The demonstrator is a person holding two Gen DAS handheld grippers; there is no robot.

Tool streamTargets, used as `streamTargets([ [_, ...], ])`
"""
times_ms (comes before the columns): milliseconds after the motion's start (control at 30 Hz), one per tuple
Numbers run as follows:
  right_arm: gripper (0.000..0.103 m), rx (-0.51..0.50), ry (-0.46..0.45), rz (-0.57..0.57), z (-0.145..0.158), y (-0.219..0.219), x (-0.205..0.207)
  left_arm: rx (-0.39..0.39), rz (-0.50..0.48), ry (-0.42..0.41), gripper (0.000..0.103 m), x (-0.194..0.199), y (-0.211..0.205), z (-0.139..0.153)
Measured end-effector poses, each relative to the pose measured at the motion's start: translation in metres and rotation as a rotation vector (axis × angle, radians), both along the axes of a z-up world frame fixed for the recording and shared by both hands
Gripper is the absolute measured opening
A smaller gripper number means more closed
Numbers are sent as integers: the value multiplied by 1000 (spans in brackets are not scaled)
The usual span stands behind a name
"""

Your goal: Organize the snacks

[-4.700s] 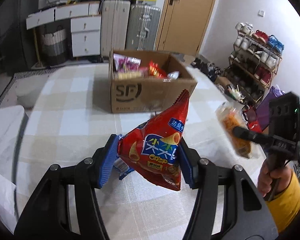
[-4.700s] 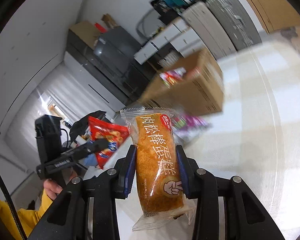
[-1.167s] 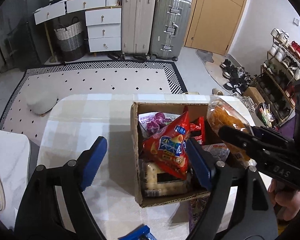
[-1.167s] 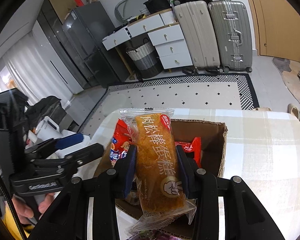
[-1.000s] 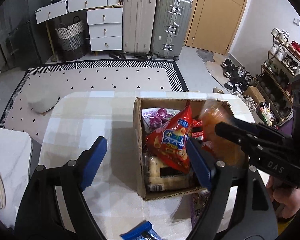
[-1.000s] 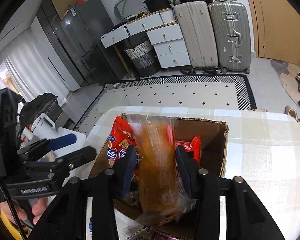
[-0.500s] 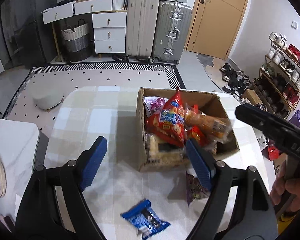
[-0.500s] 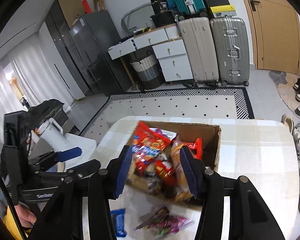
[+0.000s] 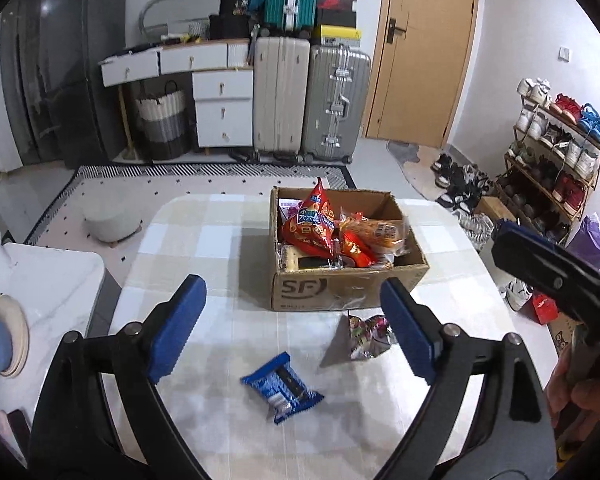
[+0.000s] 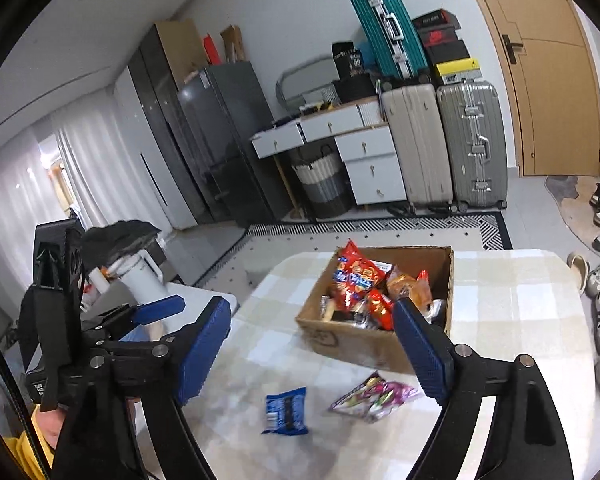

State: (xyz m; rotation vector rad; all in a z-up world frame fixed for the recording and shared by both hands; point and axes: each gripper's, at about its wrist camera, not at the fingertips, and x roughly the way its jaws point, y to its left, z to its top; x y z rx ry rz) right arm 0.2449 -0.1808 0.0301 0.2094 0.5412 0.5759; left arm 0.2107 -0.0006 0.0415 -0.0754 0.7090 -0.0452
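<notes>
One table [image 9: 228,240], checked top. One box [image 9: 352,286] on it, holding a pile of snacks: red chip bag [image 9: 310,224] and orange cake pack [image 9: 374,230] on top, the rest too tangled to count. Two packets loose in front of the box: purple [image 9: 368,334], blue [image 9: 282,388]. Two grippers, left [image 9: 294,330] and right [image 10: 312,354]: both empty, jaws opening wide.

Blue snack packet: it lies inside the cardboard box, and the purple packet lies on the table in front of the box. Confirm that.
Not quite. The blue snack packet lies on the table, outside the cardboard box, as the left wrist view shows. The purple packet does lie on the table in front of the box.
</notes>
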Motion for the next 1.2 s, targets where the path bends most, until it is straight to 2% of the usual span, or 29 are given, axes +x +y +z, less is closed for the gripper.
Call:
streamTargets([
  [100, 89, 20, -8, -2, -1, -1, -24, -3, 15, -46, 102, -31, 0, 10],
  [333, 94, 60, -42, -39, -14, -8, -70, -22, 51, -118, 102, -92, 13, 15],
  [567, 94, 70, -30, -97, -48, -16, -95, -62, 104, -131, 102, -124, 39, -6],
  [667, 94, 65, 1, -103, -67, -17, -93, -73, 115, -103, 102, -126, 45, -25],
  [800, 94, 76, 68, -104, -91, -19, -79, -72, 113, -54, 102, -107, 42, -50],
  [1067, 94, 66, 142, -98, -114, -18, -44, -73, 100, 1, 102, -70, 35, -86],
  [1200, 94, 87, 279, -73, -139, -17, -8, -73, 98, 20, 102, -54, 33, -100],
])
